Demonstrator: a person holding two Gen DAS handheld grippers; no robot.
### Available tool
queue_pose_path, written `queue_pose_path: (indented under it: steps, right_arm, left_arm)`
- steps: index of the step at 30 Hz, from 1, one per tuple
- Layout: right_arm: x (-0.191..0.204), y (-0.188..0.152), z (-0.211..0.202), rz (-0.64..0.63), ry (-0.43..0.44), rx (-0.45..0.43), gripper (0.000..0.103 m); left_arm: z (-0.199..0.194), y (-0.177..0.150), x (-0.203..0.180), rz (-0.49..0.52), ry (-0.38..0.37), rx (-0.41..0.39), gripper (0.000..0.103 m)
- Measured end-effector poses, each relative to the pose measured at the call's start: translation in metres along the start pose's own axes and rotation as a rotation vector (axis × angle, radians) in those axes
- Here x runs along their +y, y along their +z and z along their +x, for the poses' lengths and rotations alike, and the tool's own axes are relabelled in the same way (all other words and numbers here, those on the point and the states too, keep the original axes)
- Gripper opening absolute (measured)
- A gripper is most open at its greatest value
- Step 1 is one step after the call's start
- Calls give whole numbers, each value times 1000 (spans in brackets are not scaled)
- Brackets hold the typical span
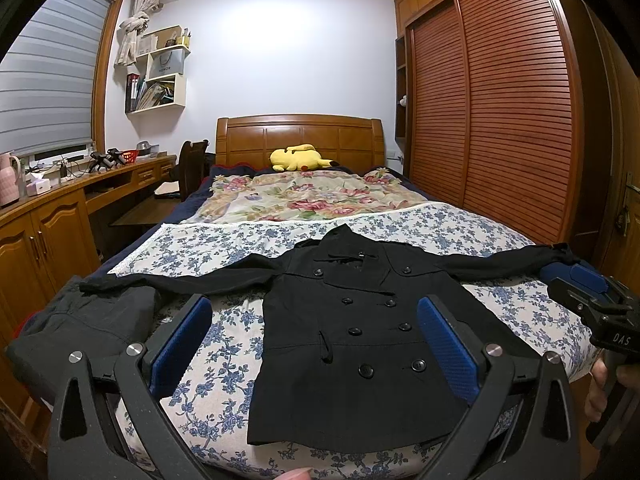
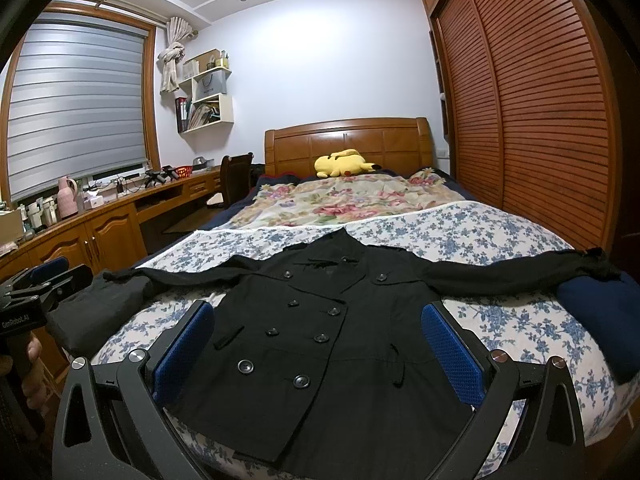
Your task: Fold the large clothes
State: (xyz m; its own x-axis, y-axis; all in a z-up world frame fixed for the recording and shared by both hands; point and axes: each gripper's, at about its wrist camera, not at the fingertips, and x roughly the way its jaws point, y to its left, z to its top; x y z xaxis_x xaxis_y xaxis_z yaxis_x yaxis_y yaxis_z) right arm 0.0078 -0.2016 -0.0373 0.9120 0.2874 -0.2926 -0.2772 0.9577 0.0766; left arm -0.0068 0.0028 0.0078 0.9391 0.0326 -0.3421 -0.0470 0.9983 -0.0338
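Observation:
A black double-breasted coat (image 1: 352, 332) lies flat and face up on the blue floral sheet (image 1: 224, 248), both sleeves spread out sideways; it also shows in the right wrist view (image 2: 320, 340). My left gripper (image 1: 314, 344) is open and empty, held above the coat's hem near the foot of the bed. My right gripper (image 2: 318, 346) is open and empty, also above the hem. The right gripper also shows in the left wrist view (image 1: 592, 300), beside the coat's right sleeve end. The left gripper also shows at the left edge of the right wrist view (image 2: 44, 280).
A dark folded garment (image 1: 80, 324) lies at the bed's left corner, a navy one (image 2: 600, 320) at the right. A flowered quilt (image 1: 304, 196) and yellow plush toy (image 1: 298, 158) lie by the headboard. A wooden desk (image 1: 60, 204) runs left; a slatted wardrobe (image 1: 500, 112) stands right.

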Motion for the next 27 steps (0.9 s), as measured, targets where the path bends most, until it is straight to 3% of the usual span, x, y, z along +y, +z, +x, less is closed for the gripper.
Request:
queue_pose_path:
  steps: [27]
  right_arm:
    - [1,0,-2,-3,-1,-6,103]
  left_arm:
    - [2,0,-2,1,0,1,103]
